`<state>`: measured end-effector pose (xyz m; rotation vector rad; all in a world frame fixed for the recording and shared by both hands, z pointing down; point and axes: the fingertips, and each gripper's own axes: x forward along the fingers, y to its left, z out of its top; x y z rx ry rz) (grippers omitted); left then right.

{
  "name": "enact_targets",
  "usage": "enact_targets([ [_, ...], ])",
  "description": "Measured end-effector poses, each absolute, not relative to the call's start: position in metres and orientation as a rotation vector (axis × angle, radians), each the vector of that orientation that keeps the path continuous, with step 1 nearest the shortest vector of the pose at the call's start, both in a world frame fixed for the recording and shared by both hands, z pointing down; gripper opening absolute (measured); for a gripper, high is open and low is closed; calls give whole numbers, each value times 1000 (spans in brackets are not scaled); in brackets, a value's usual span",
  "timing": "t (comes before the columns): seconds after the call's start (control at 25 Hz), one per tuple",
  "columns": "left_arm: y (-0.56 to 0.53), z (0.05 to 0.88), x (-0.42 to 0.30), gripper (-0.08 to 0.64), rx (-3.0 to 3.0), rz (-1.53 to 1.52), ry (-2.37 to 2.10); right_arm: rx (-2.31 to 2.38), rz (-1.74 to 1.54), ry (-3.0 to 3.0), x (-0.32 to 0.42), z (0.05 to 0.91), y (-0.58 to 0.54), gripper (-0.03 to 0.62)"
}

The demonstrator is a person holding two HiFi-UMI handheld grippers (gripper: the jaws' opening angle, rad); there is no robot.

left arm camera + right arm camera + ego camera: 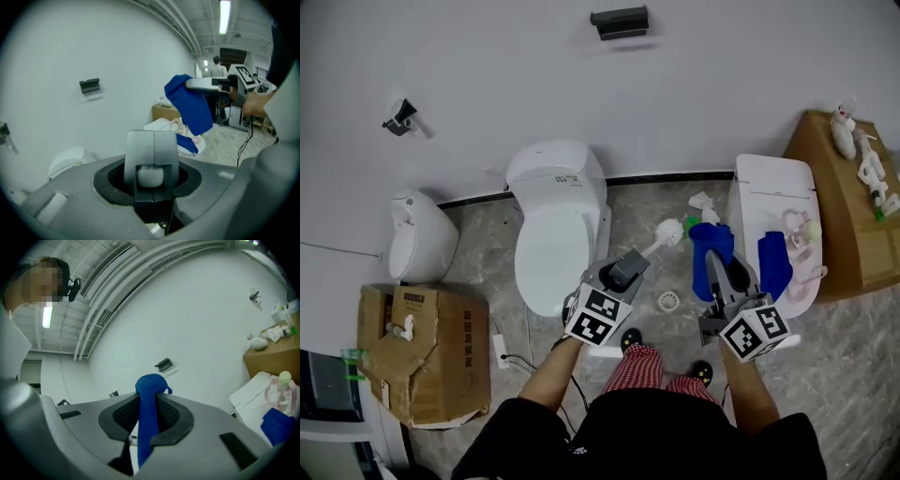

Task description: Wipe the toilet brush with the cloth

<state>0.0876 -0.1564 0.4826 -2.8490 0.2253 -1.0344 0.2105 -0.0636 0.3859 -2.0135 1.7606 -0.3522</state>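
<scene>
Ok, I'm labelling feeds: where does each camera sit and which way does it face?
Head view: on the head, down at the toilet; forearms, legs, left gripper, right gripper show.
Left gripper view: on it, along jaws shut on the toilet brush, toward the wall.
Right gripper view: upward along jaws clamping the blue cloth.
All share that cloth.

White toilet brush (pixel 669 232) near hanging blue cloth (pixel 710 257).

Blue cloth (pixel 710 249), white toilet brush (pixel 669 232); brown cardboard box (pixel 441 361)
</scene>
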Motion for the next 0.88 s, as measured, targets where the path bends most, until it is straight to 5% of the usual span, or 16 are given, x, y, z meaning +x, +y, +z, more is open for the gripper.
enact_targets([
  [0.88, -137, 343, 94, 170, -2949, -580, 243, -1892, -136, 1815, 203, 300, -67, 64],
])
